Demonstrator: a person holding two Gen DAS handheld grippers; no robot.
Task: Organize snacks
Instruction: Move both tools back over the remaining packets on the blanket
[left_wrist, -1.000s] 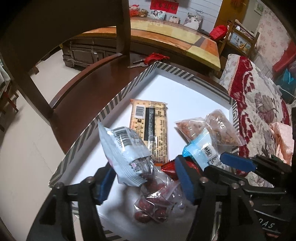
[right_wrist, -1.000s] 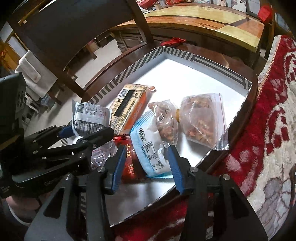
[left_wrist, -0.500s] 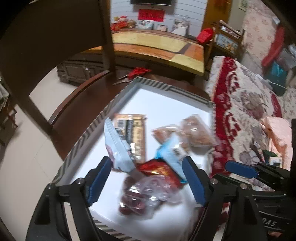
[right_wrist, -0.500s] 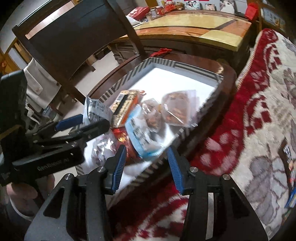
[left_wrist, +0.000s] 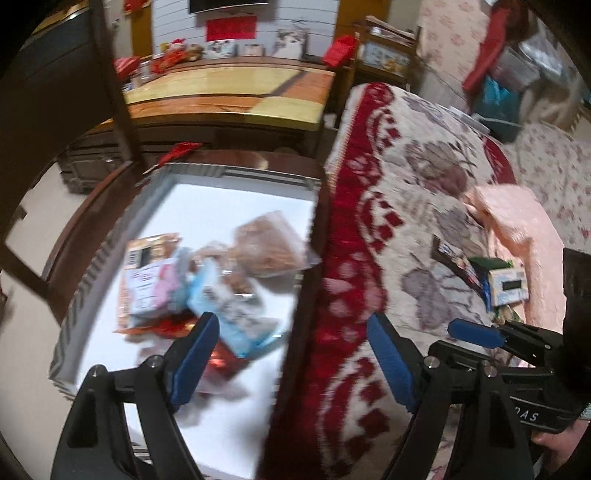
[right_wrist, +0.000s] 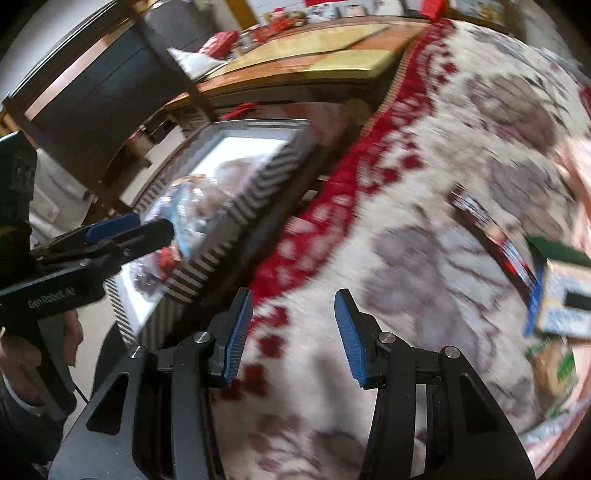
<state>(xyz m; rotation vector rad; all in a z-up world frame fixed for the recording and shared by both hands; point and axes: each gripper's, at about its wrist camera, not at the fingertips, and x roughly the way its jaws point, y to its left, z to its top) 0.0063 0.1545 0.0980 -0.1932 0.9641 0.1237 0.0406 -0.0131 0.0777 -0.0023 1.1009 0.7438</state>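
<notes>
Mid-sweep, both views are smeared by motion blur. Seen from the left wrist, the left gripper (left_wrist: 291, 328) has its blue-padded jaws spread wide with nothing between them, straddling the right-hand rim of a striped-edged tray (left_wrist: 207, 206) on a dark wooden table (left_wrist: 92, 218). Snack packets lie heaped on the tray's white floor at about 9 o'clock from the gripper: an orange barcoded pack (left_wrist: 147, 251), a light blue packet (left_wrist: 221, 299), a clear bag of brown pieces (left_wrist: 269, 247), a shiny red wrapper (left_wrist: 218, 362) against the left pad. At 3 o'clock the right gripper (left_wrist: 476, 334) shows only one blue finger clearly. From the right wrist, that gripper's (right_wrist: 291, 325) jaws stand apart and hold nothing, hanging above a red-and-cream floral sofa cover (right_wrist: 424, 221). More snack boxes (right_wrist: 561, 295) rest on the cover at 3 o'clock; their labels are too blurred to read. The tray sits at 10 o'clock, with the left gripper beside it.
</notes>
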